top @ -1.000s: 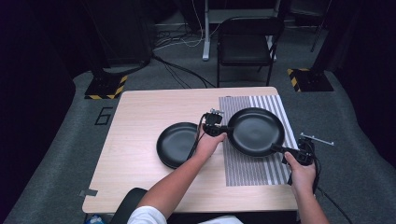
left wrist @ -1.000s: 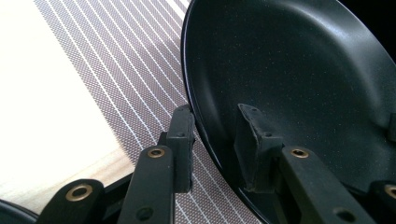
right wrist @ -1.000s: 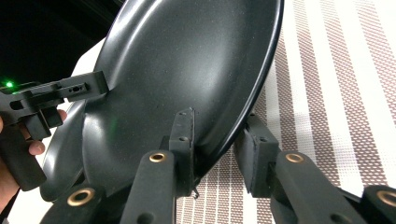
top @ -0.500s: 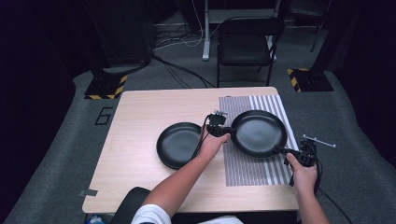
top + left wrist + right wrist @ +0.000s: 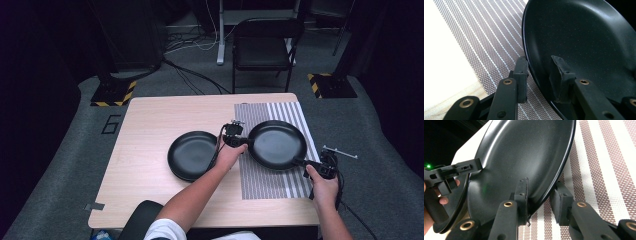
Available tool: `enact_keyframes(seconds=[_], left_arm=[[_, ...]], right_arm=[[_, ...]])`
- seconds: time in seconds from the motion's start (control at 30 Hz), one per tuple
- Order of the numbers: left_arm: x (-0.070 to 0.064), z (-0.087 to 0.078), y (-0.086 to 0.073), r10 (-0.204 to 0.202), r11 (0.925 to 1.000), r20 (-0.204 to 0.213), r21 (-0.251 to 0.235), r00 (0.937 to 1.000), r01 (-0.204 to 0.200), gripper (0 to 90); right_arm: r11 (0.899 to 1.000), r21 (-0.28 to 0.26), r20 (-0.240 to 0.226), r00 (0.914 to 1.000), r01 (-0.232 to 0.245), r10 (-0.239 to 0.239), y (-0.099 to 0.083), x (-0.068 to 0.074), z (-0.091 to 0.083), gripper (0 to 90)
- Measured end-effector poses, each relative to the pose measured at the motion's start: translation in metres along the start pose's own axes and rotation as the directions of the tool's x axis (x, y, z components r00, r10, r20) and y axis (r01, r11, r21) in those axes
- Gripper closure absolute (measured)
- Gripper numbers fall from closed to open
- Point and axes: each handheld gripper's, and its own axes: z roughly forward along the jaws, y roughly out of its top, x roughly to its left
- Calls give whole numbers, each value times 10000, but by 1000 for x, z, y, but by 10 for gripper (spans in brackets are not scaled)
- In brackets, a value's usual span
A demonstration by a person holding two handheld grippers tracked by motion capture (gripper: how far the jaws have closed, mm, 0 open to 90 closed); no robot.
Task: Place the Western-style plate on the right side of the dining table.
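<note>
The large black plate (image 5: 277, 145) lies over the striped mat (image 5: 265, 182), held between two grippers at opposite points of its rim; the left gripper (image 5: 239, 141) bites the rim on the side away from the mat's outer edge, the right gripper (image 5: 311, 164) bites the rim at the mat's near outer corner; the line between the two grips runs across the plate, slanting toward the person on the right.

In the left gripper view the left gripper (image 5: 539, 75) straddles the rim, one jaw outside over the mat (image 5: 481, 45), one inside on the plate (image 5: 584, 40); in the right gripper view the right gripper (image 5: 540, 197) is clamped likewise on the plate (image 5: 524, 152), which looks tilted up off the mat (image 5: 604, 170).

A smaller black plate (image 5: 192, 155) rests on the bare table (image 5: 145, 130) just beside the mat's inner edge, nearer the left hand (image 5: 230, 156); any move toward it would likely run leftward off the mat.
</note>
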Motion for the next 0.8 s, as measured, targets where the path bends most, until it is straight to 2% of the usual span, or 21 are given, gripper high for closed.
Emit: enact_keyframes(seconds=[0.17, 0.27, 0.6, 0.8], left_arm=[[1, 7, -2, -69, 9999, -155, 103, 9999, 70, 675], [3, 10, -3, -138, 9998, -114, 149, 9998, 140, 675], [8, 20, -6, -347, 9988, -193, 350, 9992, 353, 673], [9, 23, -5, -413, 9984, -278, 378, 9988, 424, 673]], right_arm=[[9999, 37, 197, 9997, 149, -150, 0, -3, 5, 690], [9999, 114, 194, 9998, 66, -68, 0, -5, 7, 690], [9991, 221, 480, 9982, 360, -370, 3, -7, 13, 690], [9991, 286, 481, 9983, 319, -332, 5, -9, 17, 691]])
